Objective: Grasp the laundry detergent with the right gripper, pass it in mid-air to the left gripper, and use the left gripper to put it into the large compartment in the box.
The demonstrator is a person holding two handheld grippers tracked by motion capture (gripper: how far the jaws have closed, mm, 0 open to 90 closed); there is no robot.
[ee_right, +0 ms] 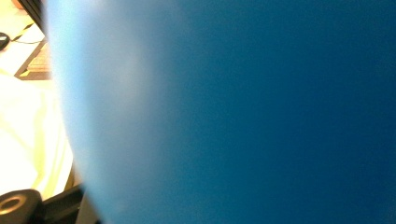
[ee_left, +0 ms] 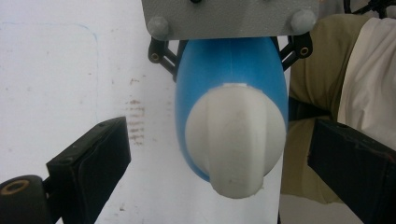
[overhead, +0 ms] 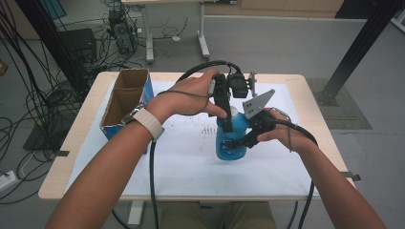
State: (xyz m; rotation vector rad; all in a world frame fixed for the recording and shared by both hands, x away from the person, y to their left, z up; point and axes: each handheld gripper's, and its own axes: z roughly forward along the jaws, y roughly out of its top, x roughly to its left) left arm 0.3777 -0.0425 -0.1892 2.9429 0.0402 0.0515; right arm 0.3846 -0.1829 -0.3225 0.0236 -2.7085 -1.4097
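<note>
Blue plastic bottle (overhead: 231,140) with white cap (overhead: 234,112), upright at mid-table, long axis vertical, cap pointing up.

From the left: an open brown-and-blue cardboard box (overhead: 125,98) stands at the far-left of the white paper sheet (overhead: 181,162) on the light wooden table (overhead: 71,143). The left gripper (overhead: 228,121) points steeply down over the cap, jaws spread and clear of the cap on either side. The right gripper (overhead: 239,143) lies roughly level, jaws clamped on the bottle's body, though the contact itself is blurred at close range. Both forearms reach in from below. Cables litter the grey floor (overhead: 286,43) beyond.
</note>
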